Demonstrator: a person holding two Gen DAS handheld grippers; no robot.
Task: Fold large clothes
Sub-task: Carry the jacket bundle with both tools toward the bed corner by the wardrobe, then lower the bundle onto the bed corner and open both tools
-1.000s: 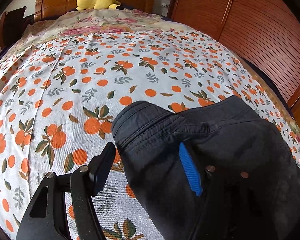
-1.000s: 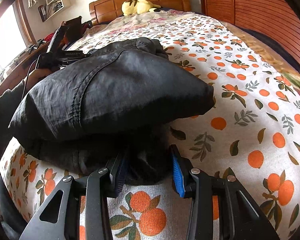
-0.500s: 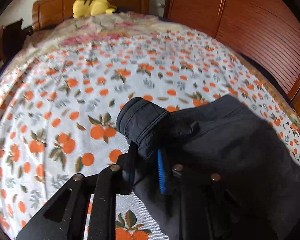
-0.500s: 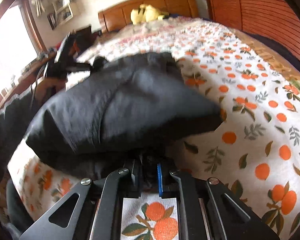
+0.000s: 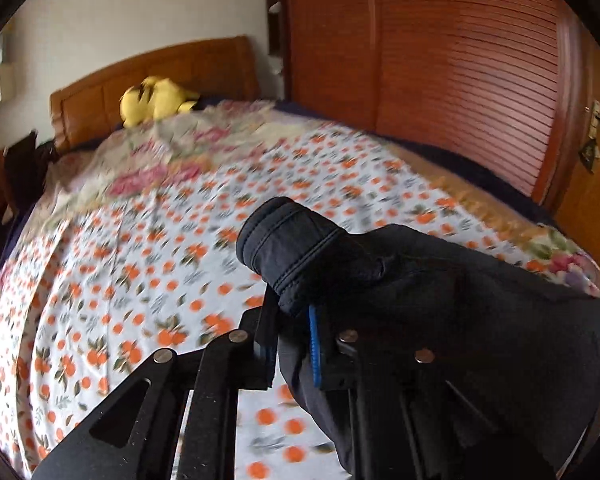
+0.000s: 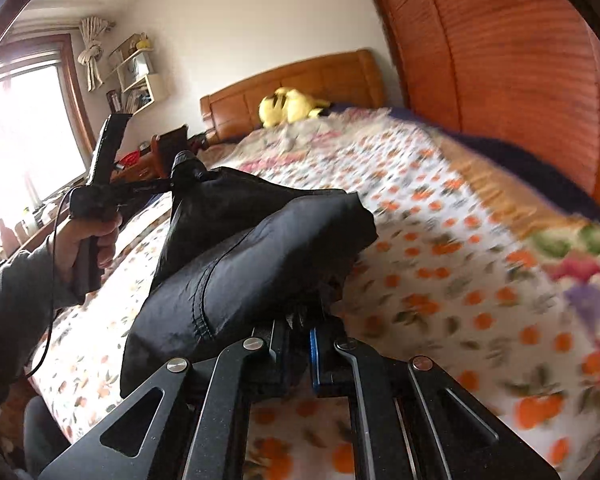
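Observation:
A large black garment hangs between both grippers, lifted above the bed. My left gripper is shut on a thick hemmed corner of it, which sticks out past the fingers. My right gripper is shut on the garment's other edge. The cloth bulges in a fold in front of it. In the right wrist view the left gripper shows at the far end of the cloth, held by the person's hand.
The bed has an orange-print sheet and a floral quilt near the wooden headboard. A yellow plush toy lies at the head. A slatted wooden wardrobe stands to the right. Window and shelves are left.
Both grippers closed on the black garment, then lifted it off the sheet. Both cameras tilted up, so the wall, headboard and wardrobe now show.

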